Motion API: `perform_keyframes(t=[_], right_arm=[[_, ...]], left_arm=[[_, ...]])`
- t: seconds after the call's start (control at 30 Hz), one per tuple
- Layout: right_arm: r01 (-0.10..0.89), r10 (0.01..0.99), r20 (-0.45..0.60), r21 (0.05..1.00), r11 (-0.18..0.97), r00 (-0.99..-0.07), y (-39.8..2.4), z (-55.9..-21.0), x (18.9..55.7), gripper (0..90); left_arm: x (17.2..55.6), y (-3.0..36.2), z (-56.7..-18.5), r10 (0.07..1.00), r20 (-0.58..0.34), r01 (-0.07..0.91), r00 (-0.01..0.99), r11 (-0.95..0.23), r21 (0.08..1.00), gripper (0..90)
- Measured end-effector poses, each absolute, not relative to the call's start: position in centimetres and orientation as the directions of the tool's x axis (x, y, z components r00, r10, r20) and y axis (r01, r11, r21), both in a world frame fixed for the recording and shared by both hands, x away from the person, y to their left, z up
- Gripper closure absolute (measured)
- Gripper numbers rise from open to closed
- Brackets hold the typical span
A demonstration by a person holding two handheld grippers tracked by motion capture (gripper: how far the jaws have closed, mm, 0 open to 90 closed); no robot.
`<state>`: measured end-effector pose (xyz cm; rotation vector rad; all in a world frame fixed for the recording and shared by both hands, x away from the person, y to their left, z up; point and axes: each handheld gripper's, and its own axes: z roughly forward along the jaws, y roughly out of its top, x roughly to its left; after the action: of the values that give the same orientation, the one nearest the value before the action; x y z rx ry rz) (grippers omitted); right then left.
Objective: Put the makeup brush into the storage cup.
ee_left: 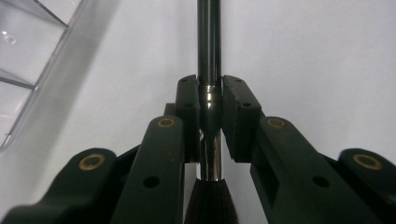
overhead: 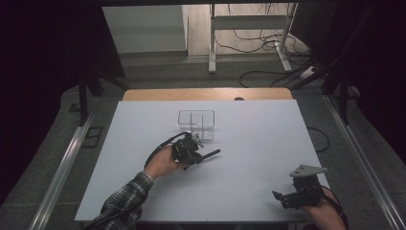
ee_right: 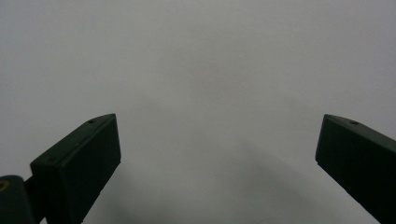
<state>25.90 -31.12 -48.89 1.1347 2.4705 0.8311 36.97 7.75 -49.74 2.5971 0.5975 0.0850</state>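
The left hand-held gripper (overhead: 197, 154) lies low over the white surface (overhead: 249, 143), pinching a makeup brush (ee_left: 208, 100); its bristles are cut off below. A clear organizer (overhead: 197, 122) sits just beyond. The right hand-held gripper (overhead: 280, 196) rests spread, wrist cropped.

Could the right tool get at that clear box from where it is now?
Probably yes. The right tool sits open at the near right corner, and bare white table lies between it and the clear box. The left tool, gripping a brush, sits just before the box.
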Motion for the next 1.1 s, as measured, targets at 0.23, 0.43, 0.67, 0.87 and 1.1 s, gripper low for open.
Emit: perform_keyframes(t=[0.23, 0.43, 0.67, 0.87, 1.1], right_arm=[[0.593, 0.765, -0.028, 0.615, 0.521, -0.643, -31.1, -48.9, 25.9, 0.0], [0.592, 0.765, -0.029, 0.615, 0.521, -0.643, -31.1, -48.9, 25.9, 0.0], [0.594, 0.767, -0.027, 0.616, 0.518, -0.641, -31.1, -48.9, 25.9, 0.0], [0.593, 0.767, -0.027, 0.617, 0.518, -0.641, -31.1, -48.9, 25.9, 0.0], [0.591, 0.767, -0.029, 0.619, 0.517, -0.641, -31.1, -48.8, 25.9, 0.0]], left_arm=[[36.5, 8.4, -49.2, 0.430, -0.066, 0.406, 0.901, -0.777, 0.481, 77.7], [36.0, 9.1, -48.8, 0.439, -0.083, 0.417, 0.895, -0.753, 0.509, 77.7], [35.5, 9.8, -48.6, 0.448, -0.111, 0.433, 0.887, -0.725, 0.535, 77.6], [34.8, 10.3, -48.3, 0.453, -0.120, 0.438, 0.883, -0.705, 0.557, 77.6], [34.1, 10.6, -48.1, 0.459, -0.152, 0.453, 0.876, -0.672, 0.586, 77.6]])
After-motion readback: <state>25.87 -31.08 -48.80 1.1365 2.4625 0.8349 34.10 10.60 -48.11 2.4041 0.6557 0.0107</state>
